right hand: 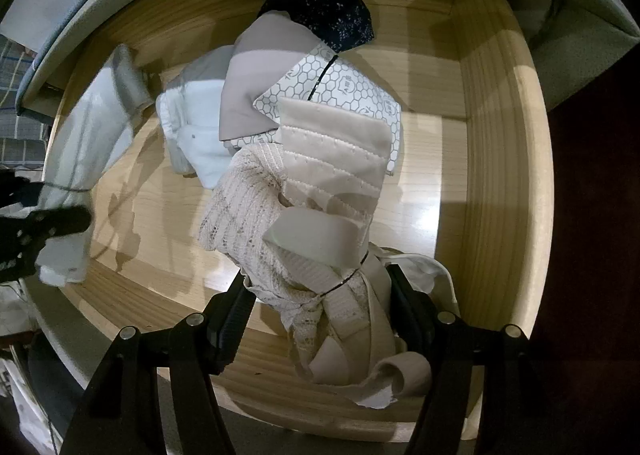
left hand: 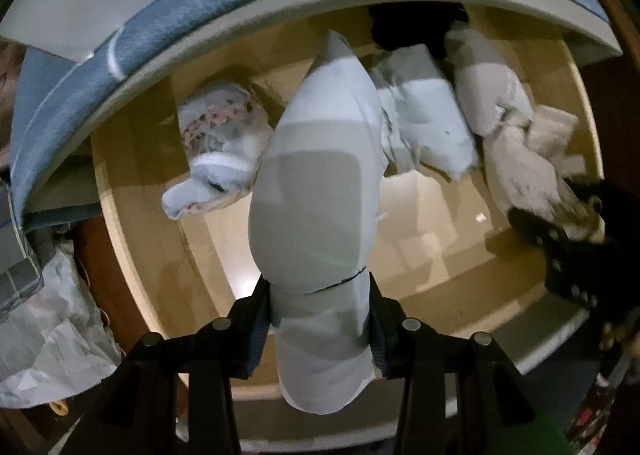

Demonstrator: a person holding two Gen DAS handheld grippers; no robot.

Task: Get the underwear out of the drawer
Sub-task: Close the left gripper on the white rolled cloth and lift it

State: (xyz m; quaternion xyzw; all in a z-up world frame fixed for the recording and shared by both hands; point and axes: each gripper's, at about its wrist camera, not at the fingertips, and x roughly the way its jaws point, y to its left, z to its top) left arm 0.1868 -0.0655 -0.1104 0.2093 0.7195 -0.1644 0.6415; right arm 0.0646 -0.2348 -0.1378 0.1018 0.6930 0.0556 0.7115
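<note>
Overhead light glared off the drawer floor; hard shadows, dark bowed fisheye edges, slight motion blur.

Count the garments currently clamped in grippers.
2: a pale folded garment in the left gripper; a cream lace piece in the right gripper, both above the drawer.

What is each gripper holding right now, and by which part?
Left gripper clamps the folded white garment near its lower end. Right gripper clamps the cream lace bra at its bunched straps.

Grey-white underwear hanging above wooden drawer; others inside.
</note>
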